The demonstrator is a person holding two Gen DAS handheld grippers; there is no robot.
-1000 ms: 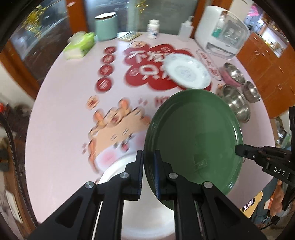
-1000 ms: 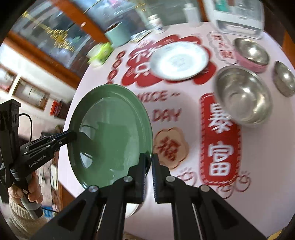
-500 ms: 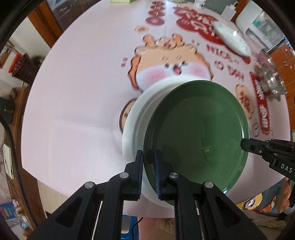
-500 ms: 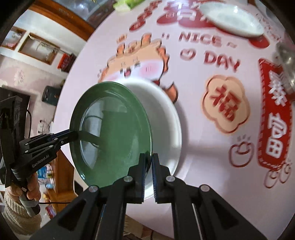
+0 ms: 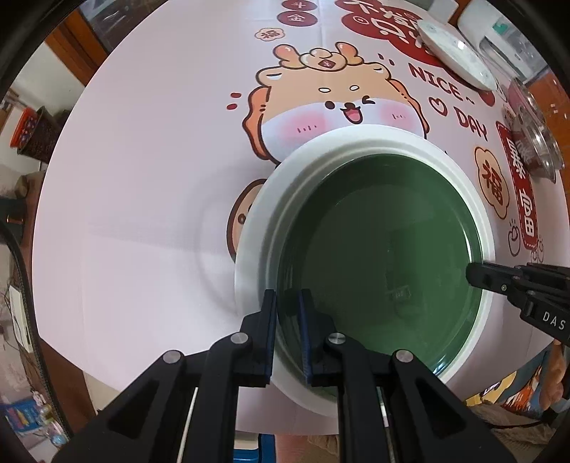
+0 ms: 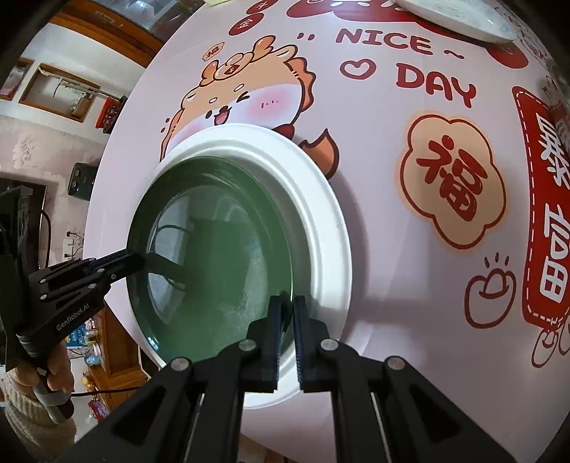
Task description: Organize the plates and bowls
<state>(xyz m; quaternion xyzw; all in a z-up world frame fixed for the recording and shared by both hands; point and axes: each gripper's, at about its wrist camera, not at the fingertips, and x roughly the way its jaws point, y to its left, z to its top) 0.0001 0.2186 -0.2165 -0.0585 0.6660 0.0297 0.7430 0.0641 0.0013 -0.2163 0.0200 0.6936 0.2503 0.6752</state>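
A green plate [image 5: 377, 249] lies inside a larger white plate [image 5: 270, 199] near the table's front edge. My left gripper [image 5: 286, 302] is shut on the green plate's near rim. My right gripper [image 6: 285, 313] is shut on the opposite rim of the green plate [image 6: 213, 256], with the white plate [image 6: 313, 199] under it. Each gripper shows in the other's view: the right gripper [image 5: 473, 274] at the plate's right rim, the left gripper [image 6: 137, 261] at its left rim.
A white patterned plate [image 5: 456, 53] lies at the far right of the printed pink tablecloth [image 5: 142, 178], also in the right wrist view [image 6: 459, 14]. Steel bowls [image 5: 538, 146] sit at the right edge. A white appliance [image 5: 498, 35] stands behind.
Both grippers carried the green plate from above the table's middle down toward the front edge. It now rests centred in the white plate.
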